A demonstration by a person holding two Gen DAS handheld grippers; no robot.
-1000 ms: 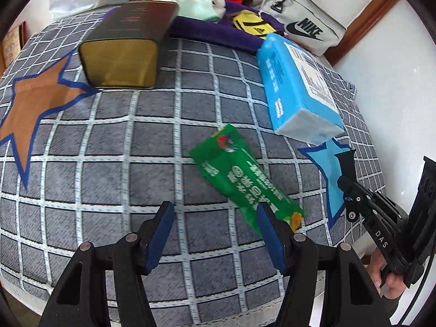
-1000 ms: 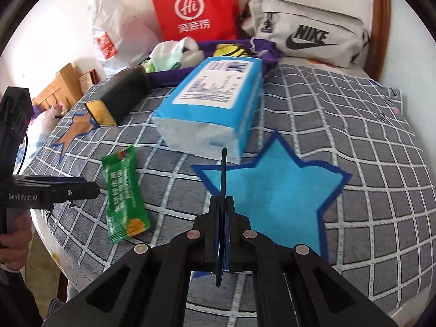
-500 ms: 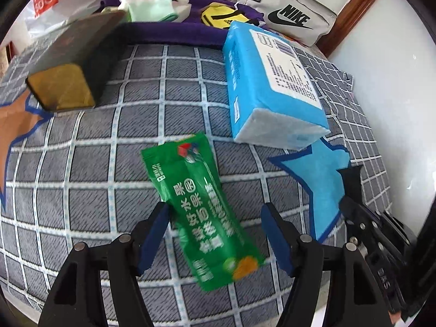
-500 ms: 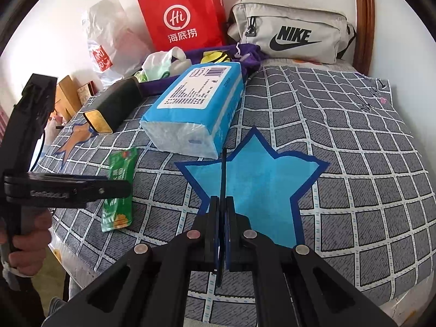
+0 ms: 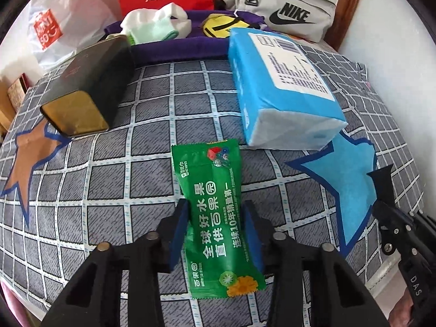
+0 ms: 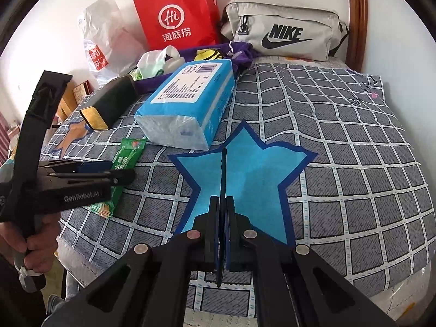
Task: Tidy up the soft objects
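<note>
A green wet-wipes packet [image 5: 216, 218] lies on the checked bedspread. My left gripper [image 5: 215, 212] straddles its middle, with the blue pads [image 5: 178, 229] touching both long edges of the packet. The right wrist view shows the same packet [image 6: 122, 169] under the left gripper [image 6: 109, 173]. My right gripper [image 6: 223, 209] is shut and empty, hovering over the blue star patch [image 6: 245, 179]. A blue tissue pack [image 5: 280, 87] lies just beyond the packet, also in the right wrist view [image 6: 188, 106].
A dark box with a gold end [image 5: 81, 92] lies at the left. Along the wall stand a purple cloth tray with socks [image 5: 163, 49], a red paper bag [image 6: 177, 16], a white plastic bag [image 6: 103, 35] and a grey Nike bag [image 6: 283, 30]. The bed edge [image 6: 81, 248] is near.
My left gripper has moved forward over the green packet and narrowed, so its pads now sit against the packet's sides. The right gripper stayed shut over the blue star.
</note>
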